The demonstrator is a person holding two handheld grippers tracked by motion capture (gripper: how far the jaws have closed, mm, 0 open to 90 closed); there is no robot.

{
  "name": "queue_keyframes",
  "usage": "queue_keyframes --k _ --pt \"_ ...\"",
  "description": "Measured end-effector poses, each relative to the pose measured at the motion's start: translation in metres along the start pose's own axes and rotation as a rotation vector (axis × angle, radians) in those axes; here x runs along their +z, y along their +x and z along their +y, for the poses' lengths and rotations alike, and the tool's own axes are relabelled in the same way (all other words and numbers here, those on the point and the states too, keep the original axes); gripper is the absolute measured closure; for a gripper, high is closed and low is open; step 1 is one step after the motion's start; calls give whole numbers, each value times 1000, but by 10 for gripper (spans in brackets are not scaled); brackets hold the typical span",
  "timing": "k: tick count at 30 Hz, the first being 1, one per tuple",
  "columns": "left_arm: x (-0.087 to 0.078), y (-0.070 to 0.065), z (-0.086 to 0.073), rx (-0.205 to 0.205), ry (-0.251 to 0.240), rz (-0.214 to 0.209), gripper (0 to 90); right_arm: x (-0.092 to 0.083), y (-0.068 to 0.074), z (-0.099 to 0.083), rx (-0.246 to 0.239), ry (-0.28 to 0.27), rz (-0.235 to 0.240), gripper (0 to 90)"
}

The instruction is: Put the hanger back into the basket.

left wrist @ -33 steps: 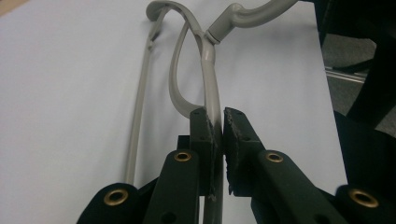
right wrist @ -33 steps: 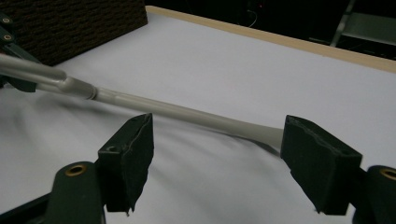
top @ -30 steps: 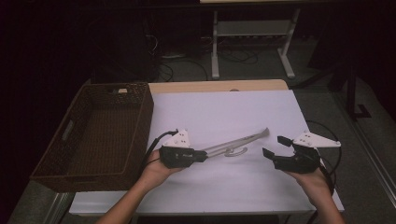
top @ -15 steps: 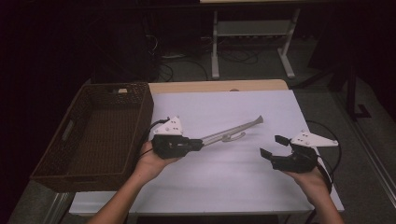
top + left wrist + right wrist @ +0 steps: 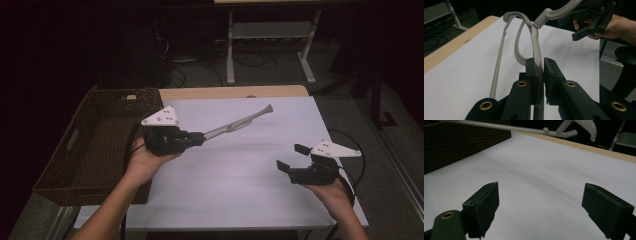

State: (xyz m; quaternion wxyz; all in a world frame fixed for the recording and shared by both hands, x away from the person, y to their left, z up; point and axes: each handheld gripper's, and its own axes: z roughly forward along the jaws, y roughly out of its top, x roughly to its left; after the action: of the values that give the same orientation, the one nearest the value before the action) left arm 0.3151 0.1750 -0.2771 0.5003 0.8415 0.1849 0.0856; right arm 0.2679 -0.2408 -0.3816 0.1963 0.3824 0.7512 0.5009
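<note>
In the high view we are holding the grey tool [image 5: 237, 124] in the left gripper [image 5: 196, 138], lifted over the white table [image 5: 240, 175] near the basket [image 5: 85, 150]; we judge it is best to keep it level. The left gripper view is showing what is unclear from above: the jaws are pinching its curved metal loop. In the right gripper view the right gripper [image 5: 541, 212] is waiting wide open and empty, low over the table.

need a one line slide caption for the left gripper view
Left gripper clamped on a grey metal tongs-like tool above the white table, right gripper open beyond.
</note>
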Motion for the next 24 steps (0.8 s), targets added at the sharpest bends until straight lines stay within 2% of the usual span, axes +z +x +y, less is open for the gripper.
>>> queue_keyframes --k 5,11,19,24 --pt "-28 10 9 -4 -26 47 831 0 0 0 0 1 -3 139" --pt "-62 21 10 -25 -54 93 831 0 -1 0 2 3 -9 139" --pt "-108 36 -3 -57 -78 174 831 1 0 0 4 8 -9 140" --pt "-133 43 -14 -70 -77 227 831 2 1 0 2 8 -11 141"
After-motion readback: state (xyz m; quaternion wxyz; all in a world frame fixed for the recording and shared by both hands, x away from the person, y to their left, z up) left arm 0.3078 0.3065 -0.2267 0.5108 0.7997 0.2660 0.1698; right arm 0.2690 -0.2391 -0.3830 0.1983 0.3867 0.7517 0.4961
